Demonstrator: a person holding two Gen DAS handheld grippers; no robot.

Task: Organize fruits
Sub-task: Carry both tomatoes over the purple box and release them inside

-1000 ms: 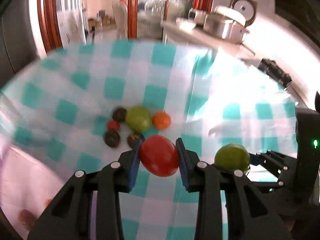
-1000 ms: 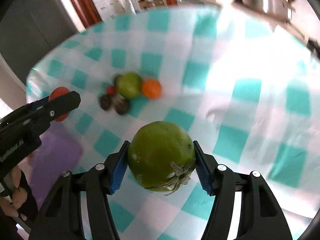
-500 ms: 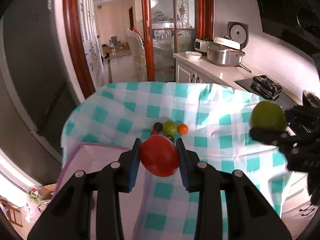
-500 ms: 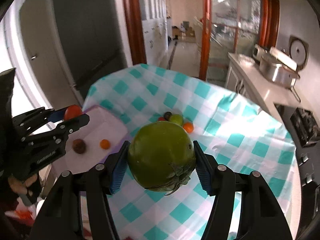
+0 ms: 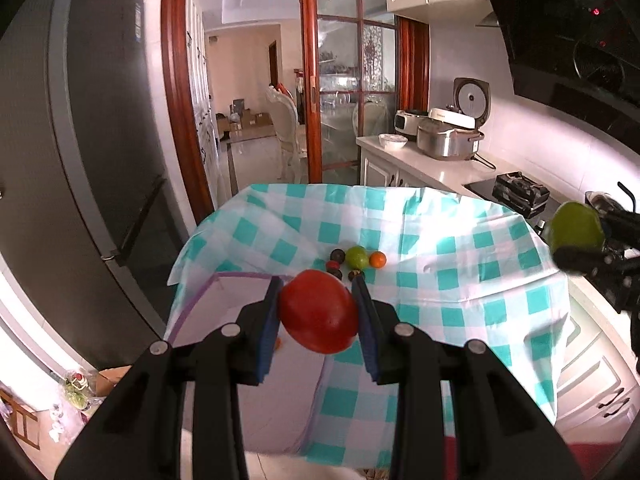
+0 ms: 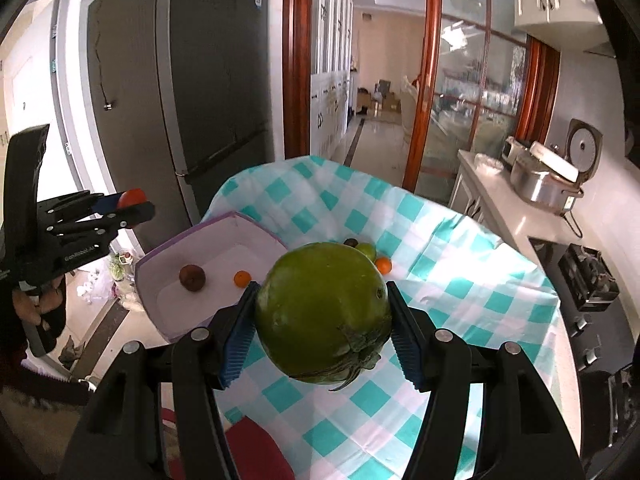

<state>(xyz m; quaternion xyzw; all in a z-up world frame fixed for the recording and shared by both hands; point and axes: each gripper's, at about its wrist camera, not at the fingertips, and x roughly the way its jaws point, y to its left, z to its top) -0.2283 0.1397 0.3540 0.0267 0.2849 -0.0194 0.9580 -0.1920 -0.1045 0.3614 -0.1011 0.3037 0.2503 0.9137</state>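
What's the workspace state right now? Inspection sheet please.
Surface: table under a teal-checked cloth.
Job's things: red tomato and green tomato held; tray holds a brown fruit and an orange fruit; small fruit pile on the cloth.
Clutter: nothing seen.
Grippers: left gripper shut on the red tomato; right gripper shut on the green tomato.
Cables: nothing seen.
Surroundings: fridge, rice cooker, glass door.

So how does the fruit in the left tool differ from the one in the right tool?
The red tomato in the left tool is red and looks smaller; the green tomato in the right tool is green and bulkier, with its dried calyx showing. Both are clamped between blue pads, above the checked tablecloth.
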